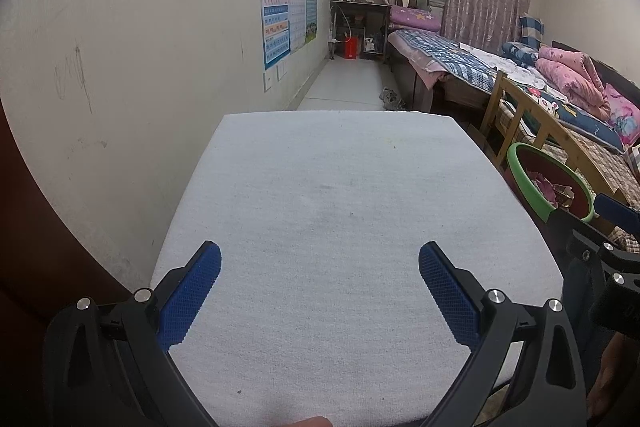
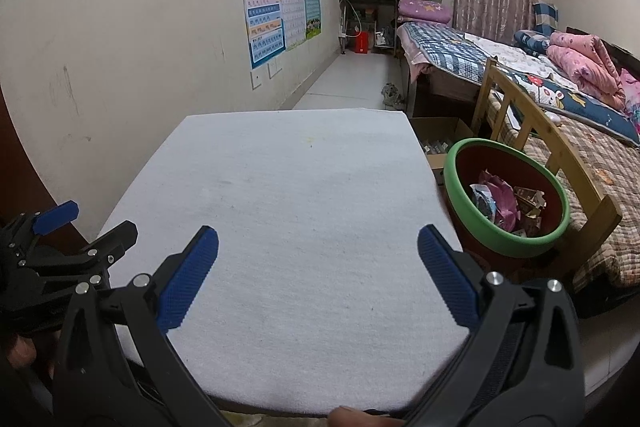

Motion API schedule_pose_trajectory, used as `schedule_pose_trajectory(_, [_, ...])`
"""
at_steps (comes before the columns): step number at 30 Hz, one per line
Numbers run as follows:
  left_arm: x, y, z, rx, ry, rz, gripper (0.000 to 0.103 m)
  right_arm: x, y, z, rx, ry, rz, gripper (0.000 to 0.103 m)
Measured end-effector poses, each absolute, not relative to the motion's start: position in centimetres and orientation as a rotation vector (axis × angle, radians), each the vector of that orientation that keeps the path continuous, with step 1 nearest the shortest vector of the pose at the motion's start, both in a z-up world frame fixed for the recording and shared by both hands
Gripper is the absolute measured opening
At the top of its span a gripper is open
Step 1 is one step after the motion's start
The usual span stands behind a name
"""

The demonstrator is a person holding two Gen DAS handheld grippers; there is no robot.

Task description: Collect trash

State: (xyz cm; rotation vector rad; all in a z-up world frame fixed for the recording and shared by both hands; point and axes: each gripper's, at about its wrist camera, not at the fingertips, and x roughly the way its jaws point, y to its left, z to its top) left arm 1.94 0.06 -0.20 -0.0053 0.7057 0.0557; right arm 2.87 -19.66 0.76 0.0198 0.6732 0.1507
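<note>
Green-rimmed basin [image 2: 507, 247] (one, holding wrappers [image 2: 506, 205]) beside one table [image 2: 280, 207]; left gripper [image 1: 320, 291] and right gripper [image 2: 318, 267] both gape, empty.

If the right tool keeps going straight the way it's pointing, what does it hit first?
Probably nothing soon. The right tool is open and points along the bare table. The basin of trash sits off to its right. Height above the table is unclear.

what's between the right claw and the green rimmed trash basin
Only bare white felt tabletop and its right edge separate the open right claw from the green-rimmed red basin of wrappers standing beside the table, as the right wrist view shows.
</note>
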Motion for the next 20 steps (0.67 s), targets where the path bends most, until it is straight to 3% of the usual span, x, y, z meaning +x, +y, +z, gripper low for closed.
schedule_pose_trajectory(20, [1.89,-0.53,-0.26,0.009,0.692,0.051,0.095,3.20,-19.51,0.70,0.021,0.687,0.146,0.098])
